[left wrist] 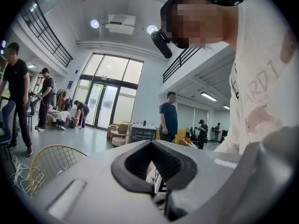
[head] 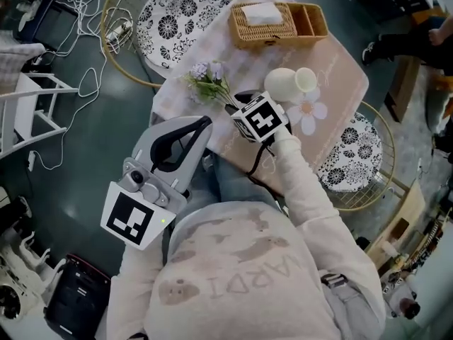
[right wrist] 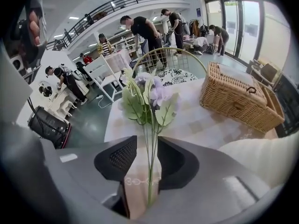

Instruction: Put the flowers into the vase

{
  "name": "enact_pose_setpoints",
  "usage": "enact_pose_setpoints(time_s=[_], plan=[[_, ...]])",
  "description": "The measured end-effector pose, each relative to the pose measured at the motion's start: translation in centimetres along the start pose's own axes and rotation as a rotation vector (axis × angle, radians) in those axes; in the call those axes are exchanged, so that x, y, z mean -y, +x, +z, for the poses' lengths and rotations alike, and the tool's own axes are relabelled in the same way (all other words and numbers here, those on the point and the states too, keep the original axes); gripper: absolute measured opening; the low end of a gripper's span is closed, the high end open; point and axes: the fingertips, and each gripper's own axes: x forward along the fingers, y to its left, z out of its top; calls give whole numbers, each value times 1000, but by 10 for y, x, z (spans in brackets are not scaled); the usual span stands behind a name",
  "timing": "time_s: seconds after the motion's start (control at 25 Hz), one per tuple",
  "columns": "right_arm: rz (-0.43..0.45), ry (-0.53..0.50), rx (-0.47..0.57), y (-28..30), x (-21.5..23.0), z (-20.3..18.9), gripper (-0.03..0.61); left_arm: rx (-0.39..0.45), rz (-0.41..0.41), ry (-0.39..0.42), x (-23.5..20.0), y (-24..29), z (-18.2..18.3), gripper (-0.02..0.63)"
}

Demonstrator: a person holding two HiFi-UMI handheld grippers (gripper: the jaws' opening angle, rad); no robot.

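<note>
Flowers (head: 207, 78) are at the bench (head: 340, 76) edge, stems between the parted, ungripping fingers (right wrist: 117, 160) of the right gripper (right wrist: 146, 148); just beside, the vase (head: 287, 83) lies tipped over; the wicker basket (head: 311, 30) holds white napkins (head: 262, 13); the left gripper (head: 203, 125) has its fingers closed, empty.

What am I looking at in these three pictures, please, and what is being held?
There is no robot arm: a person holds a two-jaw gripper in each hand. The head view looks down from a camera on the person's head; the other two views come from a camera riding on each gripper. On the table lie a wicker basket, a white vase on its side and the flowers. The right gripper has the flower stems between its parted jaws. The left gripper, off the table, has its jaws together on nothing.
</note>
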Motion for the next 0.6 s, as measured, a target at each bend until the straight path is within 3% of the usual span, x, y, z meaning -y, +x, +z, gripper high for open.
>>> enact_pose_setpoints(time_s=[0.36, 0.6], plan=[[22, -22, -135, 47, 2, -2, 169, -34, 7, -15, -5, 8, -12, 0], [-15, -8, -167, 55, 0, -3, 44, -40, 13, -11, -6, 7, -11, 0]])
